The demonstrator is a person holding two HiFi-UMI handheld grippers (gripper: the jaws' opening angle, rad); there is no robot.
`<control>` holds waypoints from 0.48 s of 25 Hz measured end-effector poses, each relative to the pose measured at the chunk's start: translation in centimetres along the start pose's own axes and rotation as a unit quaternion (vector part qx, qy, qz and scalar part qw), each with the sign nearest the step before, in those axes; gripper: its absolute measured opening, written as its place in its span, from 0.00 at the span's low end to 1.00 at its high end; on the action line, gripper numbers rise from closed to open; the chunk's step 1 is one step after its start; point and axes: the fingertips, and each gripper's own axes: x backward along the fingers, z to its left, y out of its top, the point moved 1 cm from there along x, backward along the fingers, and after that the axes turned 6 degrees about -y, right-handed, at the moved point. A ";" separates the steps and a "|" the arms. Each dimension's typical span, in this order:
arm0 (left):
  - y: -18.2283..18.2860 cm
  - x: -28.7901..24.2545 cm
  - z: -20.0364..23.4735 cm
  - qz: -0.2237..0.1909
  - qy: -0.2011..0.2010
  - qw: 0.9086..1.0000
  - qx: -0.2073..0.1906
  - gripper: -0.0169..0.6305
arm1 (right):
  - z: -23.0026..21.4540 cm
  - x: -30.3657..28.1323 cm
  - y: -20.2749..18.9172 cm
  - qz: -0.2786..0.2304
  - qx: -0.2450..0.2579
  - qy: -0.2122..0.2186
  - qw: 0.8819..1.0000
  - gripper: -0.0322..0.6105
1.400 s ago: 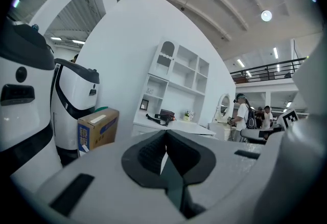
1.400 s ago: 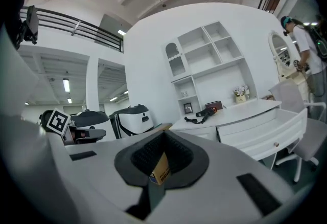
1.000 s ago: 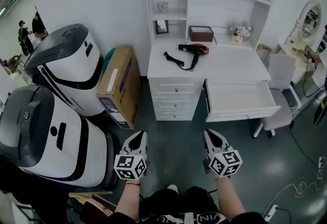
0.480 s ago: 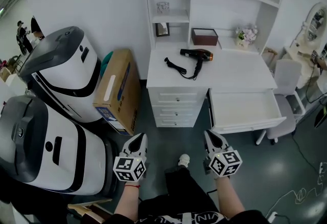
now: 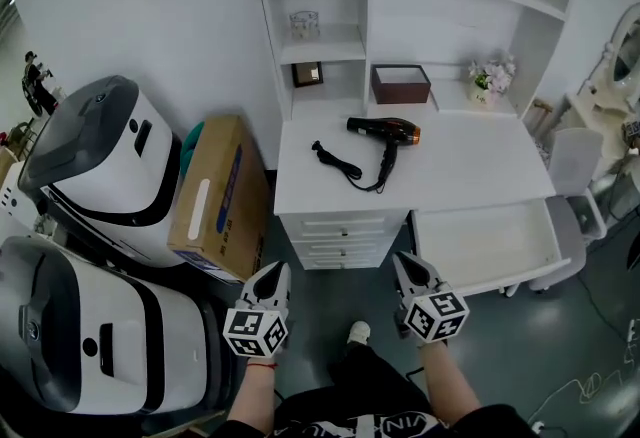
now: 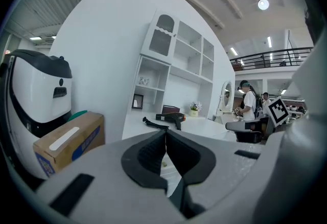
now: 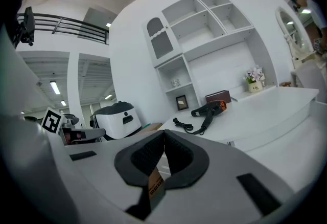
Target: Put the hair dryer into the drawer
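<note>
The head camera looks steeply down from above. It stands back from the white worktop (image 5: 470, 166) at 12 o'clock, with the left claw (image 5: 274, 273) at 7 and the right claw (image 5: 405, 264) at 5. Each claw camera sits low behind its own jaws and faces nearly level toward that worktop, far off. All three views share the hair dryer (image 5: 385, 129) and the shelves (image 5: 330, 46).

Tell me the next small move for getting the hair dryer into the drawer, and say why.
Probably carry the right gripper forward to the hair dryer, opening its jaws on the way. It and the left gripper are shut and empty, short of the desk, where the hair dryer lies untouched; the drawer already stands open.
</note>
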 end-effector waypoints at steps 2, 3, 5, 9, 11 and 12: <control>0.6 -2.1 0.8 0.003 0.000 1.000 0.001 0.04 | -1.2 -1.9 0.6 0.004 -0.001 -0.002 1.000 0.05; 0.8 -3.2 1.2 0.004 0.000 1.000 0.001 0.04 | -1.8 -2.9 0.8 0.006 -0.002 -0.003 1.000 0.05; 1.2 -5.3 1.9 0.007 0.001 1.000 0.002 0.04 | -2.9 -4.8 1.3 0.010 -0.002 -0.003 1.000 0.05; 1.8 -9.4 3.0 0.014 0.000 1.000 0.005 0.04 | -4.7 -8.2 2.1 0.020 0.001 0.002 1.000 0.05; 2.1 -11.5 3.3 0.017 -0.004 1.000 0.004 0.04 | -5.8 -9.7 2.6 0.023 -0.001 0.000 1.000 0.05; 2.3 -12.4 3.3 0.018 -0.007 1.000 0.003 0.04 | -6.4 -10.3 2.8 0.025 -0.002 -0.002 1.000 0.05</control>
